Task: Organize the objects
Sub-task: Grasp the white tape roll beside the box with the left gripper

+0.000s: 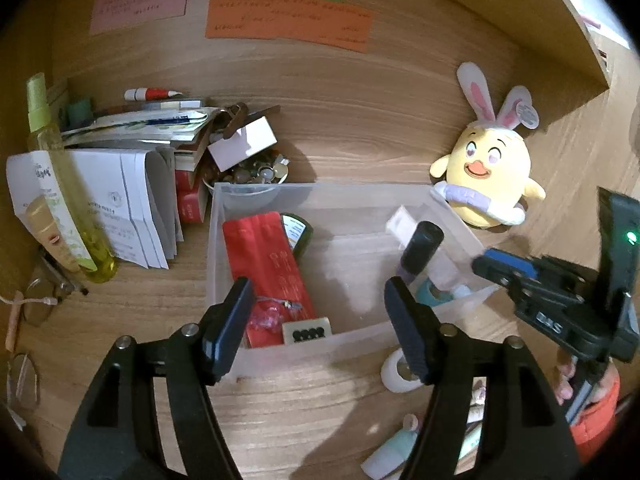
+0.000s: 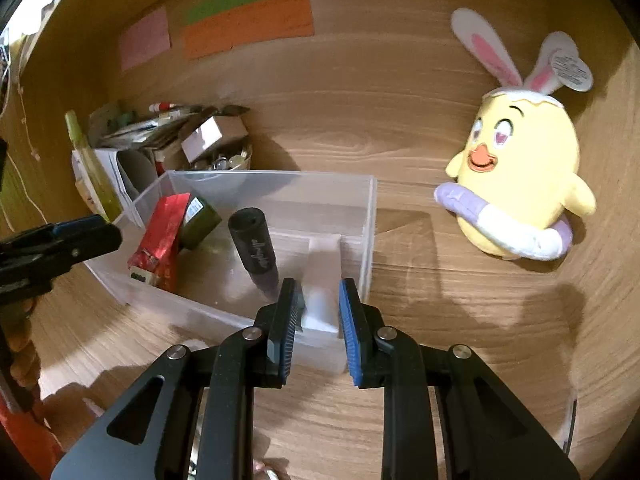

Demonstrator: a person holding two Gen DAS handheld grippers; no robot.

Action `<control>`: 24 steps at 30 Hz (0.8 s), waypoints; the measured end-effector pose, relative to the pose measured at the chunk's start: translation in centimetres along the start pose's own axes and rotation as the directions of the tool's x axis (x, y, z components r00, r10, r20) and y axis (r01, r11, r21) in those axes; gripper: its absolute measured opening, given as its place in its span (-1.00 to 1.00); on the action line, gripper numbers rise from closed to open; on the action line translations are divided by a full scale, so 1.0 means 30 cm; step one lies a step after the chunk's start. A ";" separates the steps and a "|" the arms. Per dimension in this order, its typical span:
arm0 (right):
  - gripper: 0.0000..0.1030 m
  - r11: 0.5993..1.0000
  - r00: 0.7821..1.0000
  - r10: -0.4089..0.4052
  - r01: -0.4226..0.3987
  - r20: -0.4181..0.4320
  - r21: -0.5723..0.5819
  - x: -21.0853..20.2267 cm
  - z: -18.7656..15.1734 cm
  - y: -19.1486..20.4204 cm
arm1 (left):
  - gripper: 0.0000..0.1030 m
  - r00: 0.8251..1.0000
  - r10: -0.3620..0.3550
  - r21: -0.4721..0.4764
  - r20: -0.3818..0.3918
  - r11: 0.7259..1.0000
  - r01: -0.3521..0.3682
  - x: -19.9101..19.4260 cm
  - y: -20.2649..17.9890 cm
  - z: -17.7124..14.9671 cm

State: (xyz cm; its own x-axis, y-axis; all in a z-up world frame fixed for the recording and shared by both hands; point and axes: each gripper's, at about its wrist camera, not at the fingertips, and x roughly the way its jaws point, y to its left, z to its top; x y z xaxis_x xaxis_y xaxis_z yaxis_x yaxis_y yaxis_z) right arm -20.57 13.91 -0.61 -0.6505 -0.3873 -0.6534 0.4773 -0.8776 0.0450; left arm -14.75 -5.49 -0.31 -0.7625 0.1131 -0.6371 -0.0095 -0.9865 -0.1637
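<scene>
Two hand-held grippers hang over a clear plastic bin (image 1: 218, 248) that sits on a wooden desk (image 1: 360, 128), and most of what is being sorted already lies in it. At the bin's left end there is a red pouch (image 1: 272, 268) with a dark green jar (image 1: 299, 232) tucked behind it. Towards the right end a black-capped bottle (image 1: 422, 246) leans up against the inner partition, with a teal roll (image 1: 426, 290) low beside it. The left gripper (image 1: 320, 304) is released, its pads spread wide above the near wall of the bin with nothing pinched between them. The right gripper (image 2: 318, 304) points down into the bin's right corner with its jaws drawn close together. A pale, translucent piece (image 2: 320, 308) shows in the narrow gap, though I cannot tell from here whether the pads actually press on it or it merely lies behind them. Fingers of a hand (image 1: 564, 384) and an orange sleeve (image 1: 592, 420) show beneath that gripper. A yellow plush chick (image 1: 488, 172) with rabbit ears stands just past the bin's right end. Left of the bin there is a stack of folded papers (image 1: 132, 200), a yellow-green spray bottle (image 1: 60, 184) and a bowl of small trinkets (image 1: 256, 176). A white tape roll (image 1: 394, 374) rests on the desk just in front of the bin. Pink, green and orange notes (image 1: 288, 20) are stuck to the back panel.
</scene>
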 end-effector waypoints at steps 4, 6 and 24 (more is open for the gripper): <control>-0.62 1.000 1.000 -0.001 0.001 -0.001 -0.008 0.025 0.023 0.013 | 0.35 1.000 -0.001 0.010 -0.008 1.000 0.001 -0.017 -0.009 -0.025; -0.62 1.000 1.000 0.012 -0.012 0.006 -0.003 0.013 0.025 0.015 | 0.41 1.000 0.004 0.018 -0.010 1.000 -0.003 -0.028 -0.014 -0.038; -0.18 0.993 0.993 0.116 -0.117 -0.032 -0.014 -0.112 -0.114 0.037 | 0.48 0.993 -0.018 0.060 -0.116 0.998 0.025 0.014 -0.101 -0.142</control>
State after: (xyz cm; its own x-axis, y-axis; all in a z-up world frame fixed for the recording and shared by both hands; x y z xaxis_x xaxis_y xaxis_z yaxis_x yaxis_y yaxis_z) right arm -15.83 15.22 -0.95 -0.5716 -0.4777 -0.6672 0.5582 -0.8223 0.1105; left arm -12.28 -1.95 -3.27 -0.6817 0.1434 -0.7175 -0.0671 -0.9887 -0.1339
